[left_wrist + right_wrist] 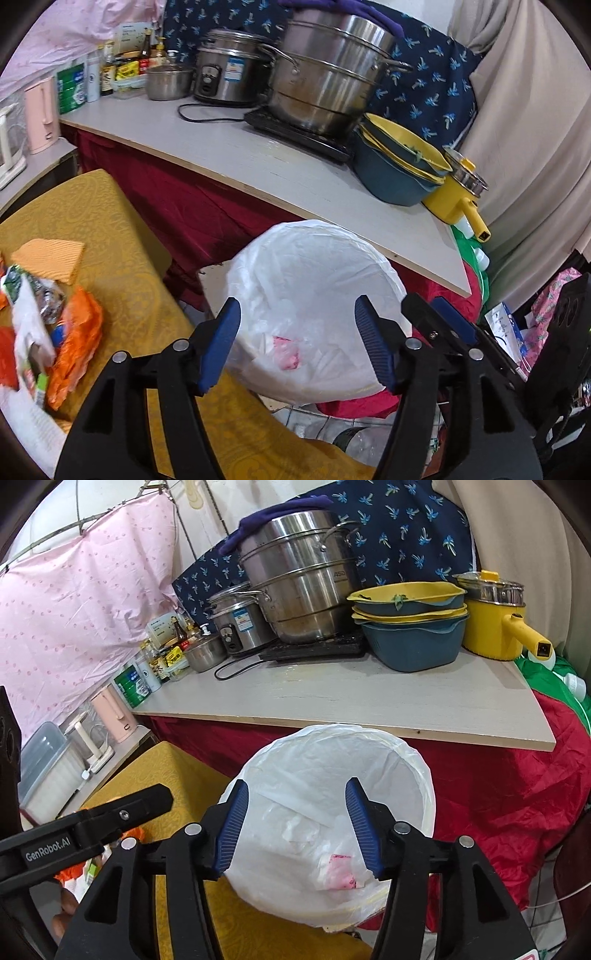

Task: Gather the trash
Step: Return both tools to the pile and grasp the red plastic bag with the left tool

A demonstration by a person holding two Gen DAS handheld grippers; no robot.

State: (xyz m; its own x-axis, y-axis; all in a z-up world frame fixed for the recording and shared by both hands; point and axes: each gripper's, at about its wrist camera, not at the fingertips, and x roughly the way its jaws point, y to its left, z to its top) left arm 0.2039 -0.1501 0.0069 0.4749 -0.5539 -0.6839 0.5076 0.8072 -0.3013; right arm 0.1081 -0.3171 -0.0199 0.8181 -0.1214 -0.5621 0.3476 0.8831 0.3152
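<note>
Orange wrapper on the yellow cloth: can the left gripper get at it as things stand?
Probably yes. The left gripper is open and empty, pointed at the lined bin. The orange wrapper lies to its left at the near edge of the trash pile, with nothing visible between them, so a leftward swing looks unobstructed.

Left gripper (297, 345) and right gripper (295, 829) side by side, fingers spread, empty.

A grey-white counter (369, 698) carries a steel steamer pot (303, 579) on a black cooktop (321, 646), a rice cooker (240, 627), stacked blue-and-yellow basins (410, 627) and a yellow pot (495, 624). Wrappers (70, 332) litter the gold-clothed table (122, 236) alongside.
</note>
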